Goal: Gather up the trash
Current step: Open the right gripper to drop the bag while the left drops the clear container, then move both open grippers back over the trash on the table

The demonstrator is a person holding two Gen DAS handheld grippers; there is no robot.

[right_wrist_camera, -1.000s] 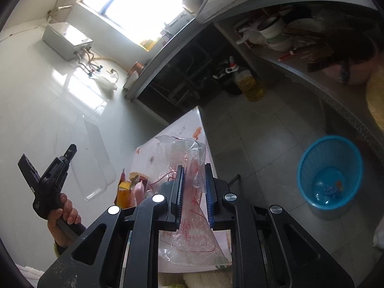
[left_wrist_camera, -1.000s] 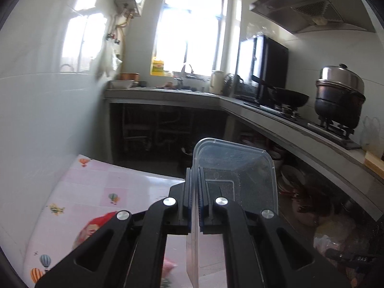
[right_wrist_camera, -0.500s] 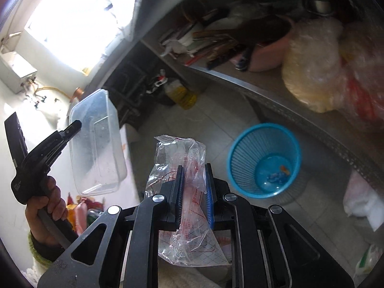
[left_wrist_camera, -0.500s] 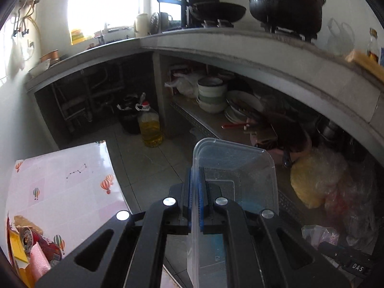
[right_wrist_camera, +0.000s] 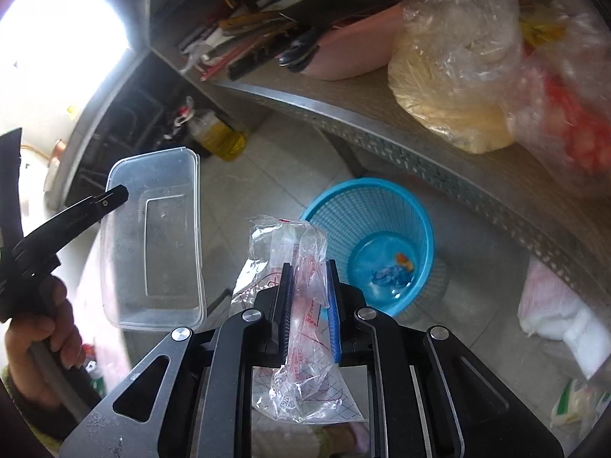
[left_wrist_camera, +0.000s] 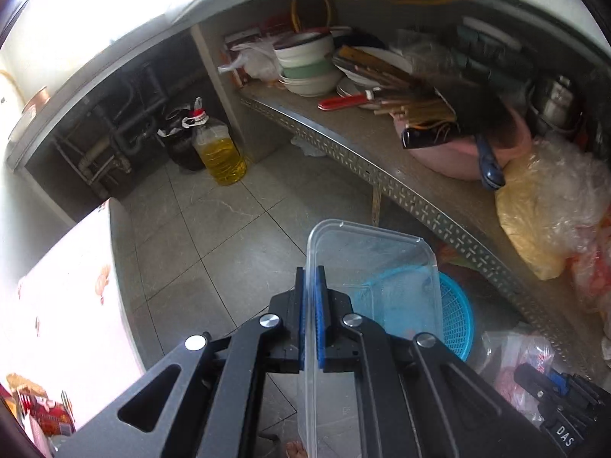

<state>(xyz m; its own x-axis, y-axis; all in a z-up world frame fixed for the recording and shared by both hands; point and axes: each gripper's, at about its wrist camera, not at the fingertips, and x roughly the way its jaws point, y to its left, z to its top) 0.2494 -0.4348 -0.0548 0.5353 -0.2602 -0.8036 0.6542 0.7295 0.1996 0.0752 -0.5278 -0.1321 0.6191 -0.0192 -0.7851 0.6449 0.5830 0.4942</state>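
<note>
My left gripper [left_wrist_camera: 311,290] is shut on the rim of a clear plastic food container [left_wrist_camera: 374,267], held in the air above and left of a blue mesh waste basket [left_wrist_camera: 454,313]. The container also shows in the right wrist view [right_wrist_camera: 152,236], with the left gripper [right_wrist_camera: 114,194] on its rim. My right gripper [right_wrist_camera: 309,286] is shut on a crumpled clear plastic bag with red print [right_wrist_camera: 294,305], held in the air left of the basket [right_wrist_camera: 374,244]. The basket holds a few small scraps.
A low metal-edged shelf [left_wrist_camera: 382,175] runs behind the basket with bowls, utensils, a pink basin [right_wrist_camera: 343,49] and plastic bags [right_wrist_camera: 458,76]. An oil jug [left_wrist_camera: 217,152] stands on the tiled floor. A table with a patterned cloth [left_wrist_camera: 65,286] is at the left. White bags [right_wrist_camera: 553,313] lie on the floor.
Both grippers have swung from the table toward the floor and come closer to the blue basket, carrying the container and the bag. The basket now looms larger.
</note>
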